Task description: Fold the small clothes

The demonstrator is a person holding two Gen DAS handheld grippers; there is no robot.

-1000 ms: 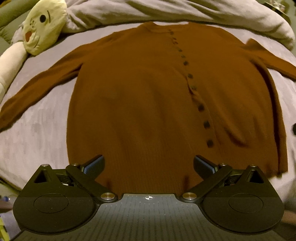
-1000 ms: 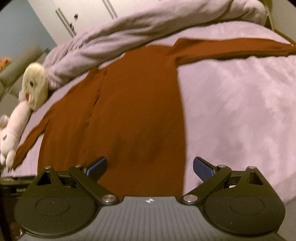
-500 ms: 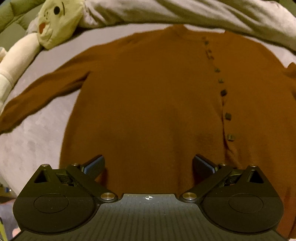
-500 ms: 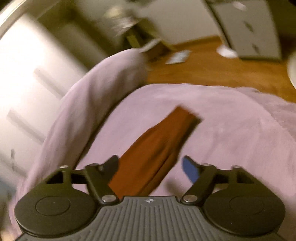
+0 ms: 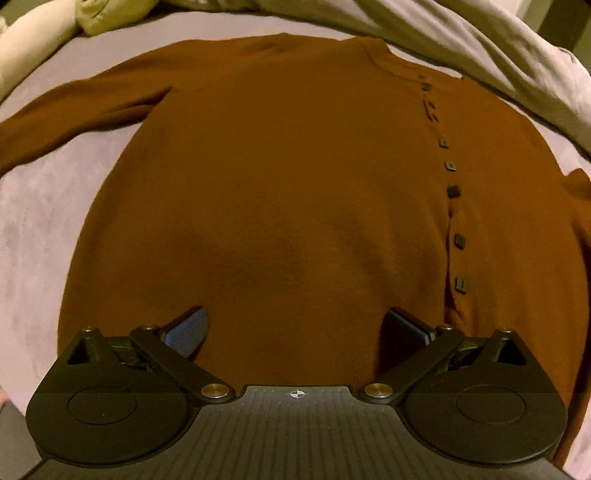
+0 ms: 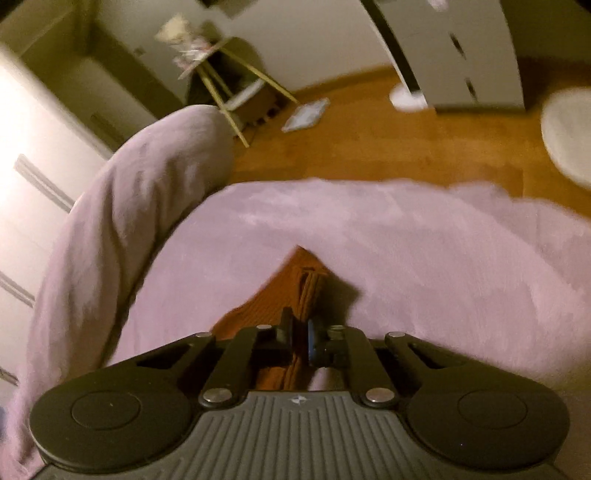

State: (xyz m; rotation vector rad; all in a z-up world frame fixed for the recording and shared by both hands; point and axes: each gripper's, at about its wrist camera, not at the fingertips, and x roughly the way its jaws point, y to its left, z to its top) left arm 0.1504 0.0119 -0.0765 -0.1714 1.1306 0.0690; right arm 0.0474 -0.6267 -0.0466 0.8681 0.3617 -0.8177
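A rust-brown buttoned cardigan [image 5: 280, 192] lies flat, front up, on a lilac bed cover [image 5: 33, 221], with its left sleeve [image 5: 85, 103] stretched out to the left. My left gripper [image 5: 295, 328] is open and empty, low over the cardigan's hem. In the right wrist view my right gripper [image 6: 300, 338] is shut on the cuff end of the cardigan's right sleeve [image 6: 308, 284], which bunches between the jaws on the bed cover [image 6: 424, 266].
A rolled lilac duvet [image 5: 480, 48] runs along the far side of the bed and shows in the right wrist view [image 6: 122, 229]. A cream plush toy [image 5: 99, 14] lies at the top left. Beyond the bed edge are wooden floor [image 6: 388, 144], a small stand [image 6: 221, 81] and white furniture [image 6: 454, 51].
My right gripper has swung from the cardigan's body out to the right sleeve end and shut on the cuff. My left gripper has moved in closer over the hem, still open.
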